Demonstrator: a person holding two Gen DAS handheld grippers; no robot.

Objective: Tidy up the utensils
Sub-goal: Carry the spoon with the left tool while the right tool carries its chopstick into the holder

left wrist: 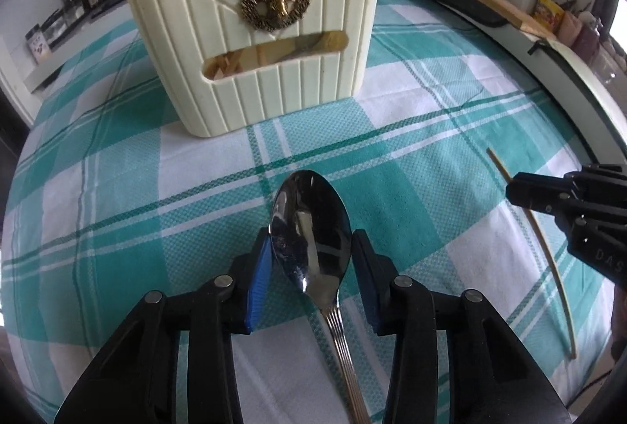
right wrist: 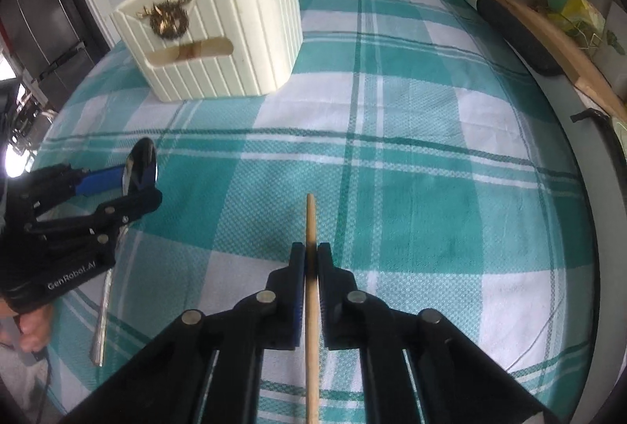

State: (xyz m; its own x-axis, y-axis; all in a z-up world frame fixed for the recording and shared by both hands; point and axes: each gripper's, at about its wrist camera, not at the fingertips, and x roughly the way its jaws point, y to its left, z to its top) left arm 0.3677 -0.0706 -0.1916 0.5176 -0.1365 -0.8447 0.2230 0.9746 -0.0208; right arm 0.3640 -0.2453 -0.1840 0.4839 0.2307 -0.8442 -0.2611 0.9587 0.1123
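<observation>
Only right view: hand [right wrist: 33, 326] beneath left gripper [right wrist: 143, 185].

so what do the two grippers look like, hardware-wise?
Both alike: black plastic linkage fingers with round silver pivot pins and blue ribbed pads. The left gripper carries white "GenRobot.AI" lettering on its body; the right gripper shows embossed letters on its side, only partly legible. No sleeves visible.

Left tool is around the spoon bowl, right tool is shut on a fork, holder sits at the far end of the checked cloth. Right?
One slip: the right tool is shut on a wooden chopstick, not a fork, as the right wrist view shows. The rest holds: the left tool is around the spoon bowl, and the cream holder sits at the far end of the checked cloth.
</observation>
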